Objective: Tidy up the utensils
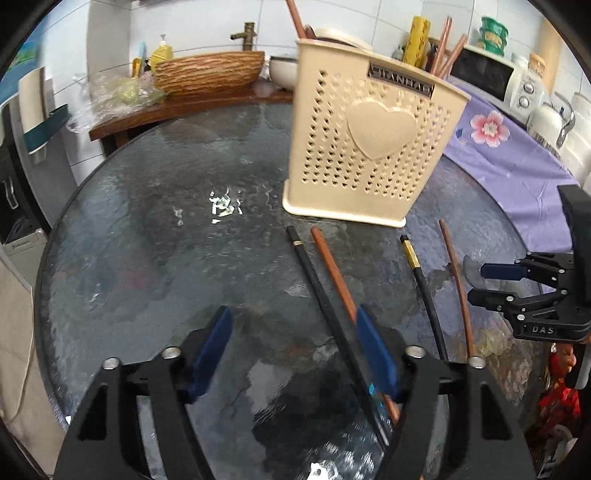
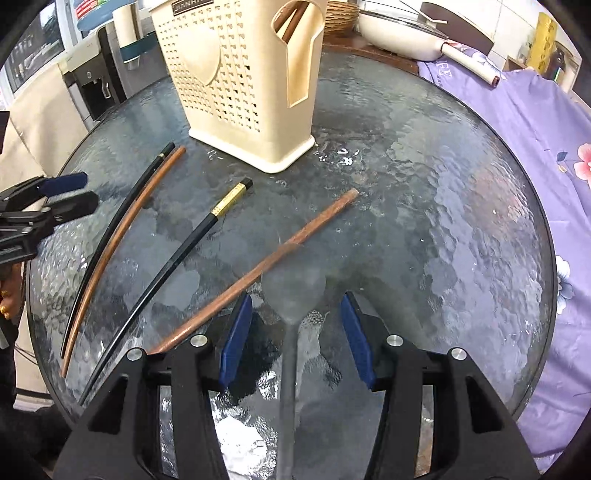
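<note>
A beige perforated utensil holder (image 1: 369, 147) (image 2: 236, 77) stands on the round glass table (image 1: 166, 240) (image 2: 424, 221), with brown chopsticks inside it. Loose on the glass lie a black chopstick (image 1: 321, 291) (image 2: 110, 225) beside a brown one (image 1: 332, 269) (image 2: 122, 236), a second black chopstick with a gold band (image 1: 424, 288) (image 2: 177, 258), and a second brown chopstick (image 1: 458, 280) (image 2: 266, 262). A clear spoon (image 2: 293, 291) lies between my right fingers. My left gripper (image 1: 293, 350) (image 2: 79, 192) is open just left of the first pair. My right gripper (image 2: 295, 332) (image 1: 476, 284) is open, astride the spoon.
A purple flowered cloth (image 1: 509, 155) (image 2: 535, 122) covers the counter on the right, with a microwave (image 1: 491, 77) and a kettle (image 1: 550, 122). A wooden bowl-shaped sink (image 1: 210, 74) sits behind the table. A white pan (image 2: 402, 33) rests behind the holder.
</note>
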{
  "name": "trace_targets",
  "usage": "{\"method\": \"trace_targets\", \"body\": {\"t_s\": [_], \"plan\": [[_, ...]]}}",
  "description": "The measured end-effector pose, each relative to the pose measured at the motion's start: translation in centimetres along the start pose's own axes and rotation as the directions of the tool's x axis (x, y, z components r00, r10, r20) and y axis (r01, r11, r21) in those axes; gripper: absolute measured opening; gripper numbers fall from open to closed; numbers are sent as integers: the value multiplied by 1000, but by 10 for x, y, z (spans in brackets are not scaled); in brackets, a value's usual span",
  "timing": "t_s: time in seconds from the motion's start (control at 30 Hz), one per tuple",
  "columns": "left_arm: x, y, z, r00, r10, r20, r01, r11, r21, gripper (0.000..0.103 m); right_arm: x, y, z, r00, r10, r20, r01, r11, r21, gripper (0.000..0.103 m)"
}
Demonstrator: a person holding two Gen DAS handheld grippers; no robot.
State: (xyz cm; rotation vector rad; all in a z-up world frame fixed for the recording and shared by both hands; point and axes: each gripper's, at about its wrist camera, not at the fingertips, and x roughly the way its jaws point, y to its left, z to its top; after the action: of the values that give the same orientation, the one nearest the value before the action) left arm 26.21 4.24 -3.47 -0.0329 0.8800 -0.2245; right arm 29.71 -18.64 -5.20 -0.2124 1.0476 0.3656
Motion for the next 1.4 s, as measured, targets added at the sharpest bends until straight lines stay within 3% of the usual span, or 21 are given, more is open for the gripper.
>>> {"method": "trace_targets", "body": {"t_s": [0.23,0.33,0.5,0.6,0.7,0.77,1.0,1.13,1.23,1.4], "plan": [[26,-4,13,998,13,-57,-12,1000,10,51,1,-2,1,1000,-12,10,11,1000,18,50],[34,-7,18,997,59,-54,-58,998,29,45,1,-3,1,1000,-15,9,15,1000,23,50],[45,-14,30,994,81,-73,-76,995,69,40,2,-3,4,1000,-21,-6,21,999,34,49],[52,-20,38,992,89,-87,-81,992,93,35,3,-1,6,1000,-18,-15,18,999,31,44],[55,-22,44,992,81,-99,-71,993,99,24,2,4,7,1000,-17,-16,18,1000,16,34],[56,-20,45,991,86,-98,-78,993,88,12,3,5,7,1000,-20,-12,20,1000,18,34],[56,-15,46,993,76,-90,-72,996,54,7,2,6,2,1000,-3,13,3,1000,24,34],[51,-17,44,995,33,-93,-31,999,24,7,-11,7,1,997,21,72,-24,999,42,34],[37,-18,44,998,17,-58,-16,1000,17,7,-27,7,2,991,35,126,-41,998,45,34],[-3,-15,48,999,-35,36,36,999,-26,7,-64,6,4,964,92,251,-111,992,61,34]]}}
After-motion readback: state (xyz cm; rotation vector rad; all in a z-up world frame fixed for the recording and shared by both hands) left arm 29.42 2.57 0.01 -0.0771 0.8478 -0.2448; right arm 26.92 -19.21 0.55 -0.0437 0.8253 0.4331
